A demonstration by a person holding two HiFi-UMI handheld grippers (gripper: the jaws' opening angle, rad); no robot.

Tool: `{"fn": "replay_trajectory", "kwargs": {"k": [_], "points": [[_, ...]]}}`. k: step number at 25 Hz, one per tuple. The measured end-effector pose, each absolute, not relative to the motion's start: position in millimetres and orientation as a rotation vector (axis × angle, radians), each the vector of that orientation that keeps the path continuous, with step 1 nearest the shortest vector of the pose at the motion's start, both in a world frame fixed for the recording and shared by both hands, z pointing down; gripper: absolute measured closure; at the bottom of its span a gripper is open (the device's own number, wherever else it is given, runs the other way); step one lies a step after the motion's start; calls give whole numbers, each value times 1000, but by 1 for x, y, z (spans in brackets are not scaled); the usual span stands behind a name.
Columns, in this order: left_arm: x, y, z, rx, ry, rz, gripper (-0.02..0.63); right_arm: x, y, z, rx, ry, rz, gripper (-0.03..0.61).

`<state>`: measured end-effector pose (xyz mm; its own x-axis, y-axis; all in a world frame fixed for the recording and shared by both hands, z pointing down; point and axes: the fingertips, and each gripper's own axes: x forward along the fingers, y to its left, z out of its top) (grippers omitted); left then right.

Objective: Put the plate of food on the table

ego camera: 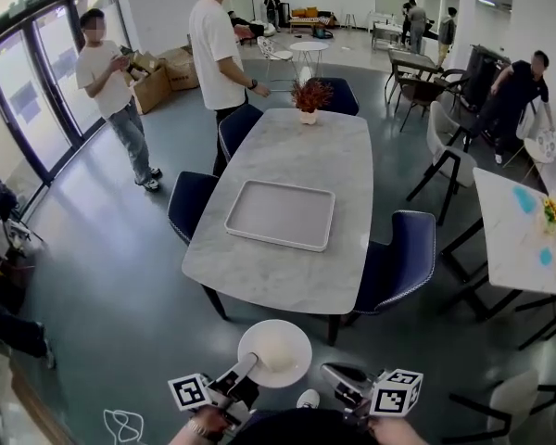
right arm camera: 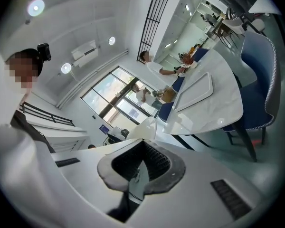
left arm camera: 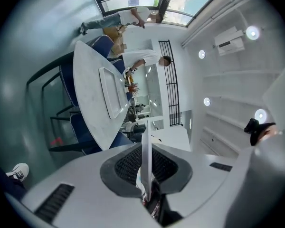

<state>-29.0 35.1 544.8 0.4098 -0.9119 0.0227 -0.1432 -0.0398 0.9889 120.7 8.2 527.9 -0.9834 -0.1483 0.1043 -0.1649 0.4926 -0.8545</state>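
Far left of head view: person in white t-shirt and jeans (ego camera: pixel 109 82) standing by glass doors; second person in white t-shirt (ego camera: pixel 218 44) standing at far end of the bench. Dark blue upholstered chair (ego camera: pixel 193 204) tucked against the bench's left side.

Bottom left of centre: left gripper (ego camera: pixel 246 367) (left arm camera: pixel 146 172), closed on rim of white round plate (ego camera: pixel 276 350) (left arm camera: pixel 146 144). Seen edge-on between the pads in left gripper view. Plate held in the air over grey floor, just short of the near edge of the bench, not on it.

Centre: long white marble bench with rounded corners (ego camera: pixel 287 281) (left arm camera: pixel 88 94) (right arm camera: pixel 218 101). Pale grey rectangular tray (ego camera: pixel 280 214) lying flat mid-bench. Small pot of reddish plant (ego camera: pixel 309 95) at far end.

Right of plate: right gripper (ego camera: pixel 334 375) (right arm camera: pixel 135 170), jaws together, beside the plate, apart from it in head view; plate rim (right arm camera: pixel 145 127) just ahead of the jaws in right gripper view.

Further right: second dark blue chair (ego camera: pixel 400 260) at the bench's right side, then separate white bench (ego camera: pixel 514 239) at frame edge.
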Motion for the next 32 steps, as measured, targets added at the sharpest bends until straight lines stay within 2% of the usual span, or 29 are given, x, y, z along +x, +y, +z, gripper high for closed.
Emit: {"fn": "replay_trajectory", "kwargs": {"k": [19,32], "points": [[-27,7,543,1476,-1012,-786,581,136,-20,529,320,-2711,1608,568],[-66,-72,546,1494,-931,-718,581,100,-74,536,456,-2700,1666,568]]}}
